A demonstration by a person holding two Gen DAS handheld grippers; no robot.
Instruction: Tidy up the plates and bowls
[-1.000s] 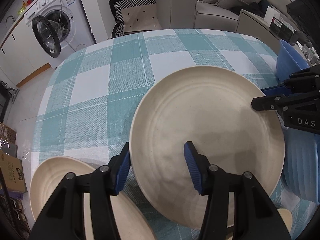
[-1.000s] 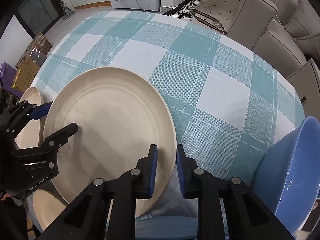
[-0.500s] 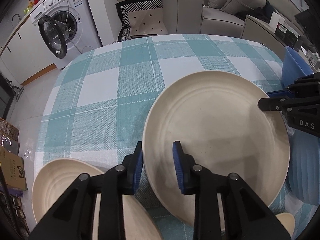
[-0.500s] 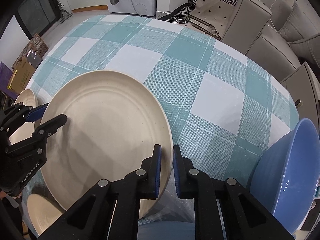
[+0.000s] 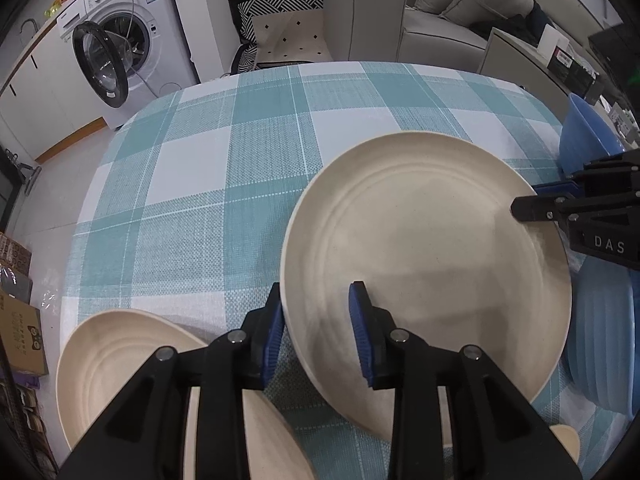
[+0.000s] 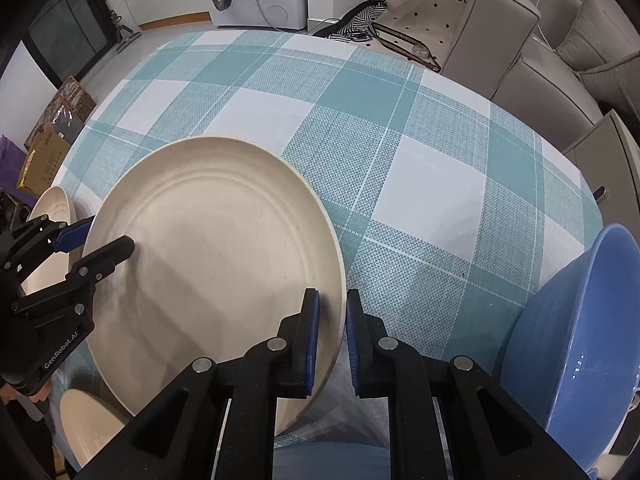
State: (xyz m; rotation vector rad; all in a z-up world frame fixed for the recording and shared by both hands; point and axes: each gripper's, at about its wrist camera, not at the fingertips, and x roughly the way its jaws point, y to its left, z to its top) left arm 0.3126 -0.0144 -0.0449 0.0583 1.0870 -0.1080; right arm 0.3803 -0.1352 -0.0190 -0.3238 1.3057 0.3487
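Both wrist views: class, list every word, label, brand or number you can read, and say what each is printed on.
"DAS": white letters on the black body of the right gripper, cut off at the picture's edge.
"GenRobot.AI": white letters on the black body of the left gripper.
Stickers and panel on the washing machine: too small to read.
Print on the cardboard box: too blurred to read.
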